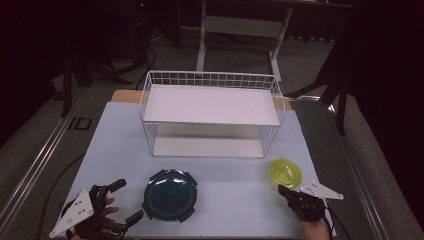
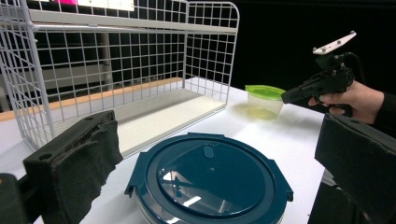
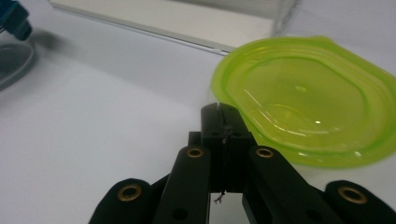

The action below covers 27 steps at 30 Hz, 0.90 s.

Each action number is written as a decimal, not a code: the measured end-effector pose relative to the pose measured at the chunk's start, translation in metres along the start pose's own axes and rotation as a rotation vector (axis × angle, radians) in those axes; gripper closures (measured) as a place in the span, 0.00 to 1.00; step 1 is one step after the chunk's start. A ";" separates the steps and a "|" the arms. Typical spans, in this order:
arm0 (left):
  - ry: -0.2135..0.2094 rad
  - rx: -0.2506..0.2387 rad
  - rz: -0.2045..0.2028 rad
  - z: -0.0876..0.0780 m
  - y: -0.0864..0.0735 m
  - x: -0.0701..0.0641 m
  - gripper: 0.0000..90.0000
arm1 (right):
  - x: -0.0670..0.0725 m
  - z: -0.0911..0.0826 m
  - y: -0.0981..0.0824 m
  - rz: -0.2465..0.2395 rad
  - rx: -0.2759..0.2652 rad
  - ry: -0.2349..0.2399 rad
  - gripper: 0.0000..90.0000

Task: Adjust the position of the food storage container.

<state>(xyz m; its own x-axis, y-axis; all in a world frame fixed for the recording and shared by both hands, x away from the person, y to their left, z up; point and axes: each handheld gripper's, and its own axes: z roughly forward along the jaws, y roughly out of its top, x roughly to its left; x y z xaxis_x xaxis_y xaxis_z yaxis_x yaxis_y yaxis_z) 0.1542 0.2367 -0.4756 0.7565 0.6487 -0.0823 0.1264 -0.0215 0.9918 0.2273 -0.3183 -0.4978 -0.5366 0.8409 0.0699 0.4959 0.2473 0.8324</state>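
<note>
A small clear container with a lime-green lid (image 1: 285, 173) (image 2: 264, 100) (image 3: 303, 102) stands at the right of the white table. My right gripper (image 1: 281, 190) (image 3: 224, 116) is shut with nothing between its jaws, its tip right at the lid's near edge; whether it touches I cannot tell. From the left gripper view the right gripper (image 2: 286, 97) points at the green container. A round dark-blue lidded container (image 1: 170, 195) (image 2: 210, 179) sits front centre. My left gripper (image 1: 131, 200) (image 2: 215, 135) stands open just left of it, jaws wide apart and holding nothing.
A white two-tier wire rack (image 1: 210, 80) (image 2: 205, 46) stands at the middle back of the table, both shelves bare; its lower board (image 3: 187, 18) lies just beyond the green container. The blue container's edge (image 3: 14, 28) is far left in the right gripper view.
</note>
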 end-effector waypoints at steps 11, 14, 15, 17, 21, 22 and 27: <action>-0.012 0.017 -0.015 0.000 -0.002 0.000 0.00 | -0.014 -0.010 -0.004 0.083 -0.019 -0.073 1.00; -0.015 0.027 -0.017 0.000 -0.002 -0.001 0.00 | -0.006 -0.014 0.001 0.056 -0.053 -0.054 1.00; -0.007 0.042 -0.016 0.001 -0.002 -0.003 0.00 | -0.003 -0.015 0.002 0.052 -0.069 -0.039 1.00; -0.029 0.056 -0.027 0.001 -0.002 -0.005 0.00 | -0.001 -0.016 0.004 0.050 -0.081 -0.018 0.97; -0.073 0.085 -0.035 0.002 -0.001 -0.009 0.00 | 0.010 -0.018 0.013 0.036 -0.115 0.031 0.83; -0.080 0.089 -0.030 0.001 -0.001 -0.010 0.01 | 0.013 -0.018 0.016 0.035 -0.121 0.045 0.81; -0.115 0.178 0.001 -0.002 -0.003 -0.011 0.28 | 0.025 -0.021 0.026 0.023 -0.162 0.091 0.51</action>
<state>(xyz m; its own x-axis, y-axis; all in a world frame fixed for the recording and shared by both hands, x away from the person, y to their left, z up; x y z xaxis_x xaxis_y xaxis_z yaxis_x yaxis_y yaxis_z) 0.1444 0.2315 -0.4771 0.8237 0.5576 -0.1027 0.2298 -0.1628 0.9595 0.2127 -0.3007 -0.4628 -0.5897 0.7966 0.1328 0.3959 0.1419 0.9073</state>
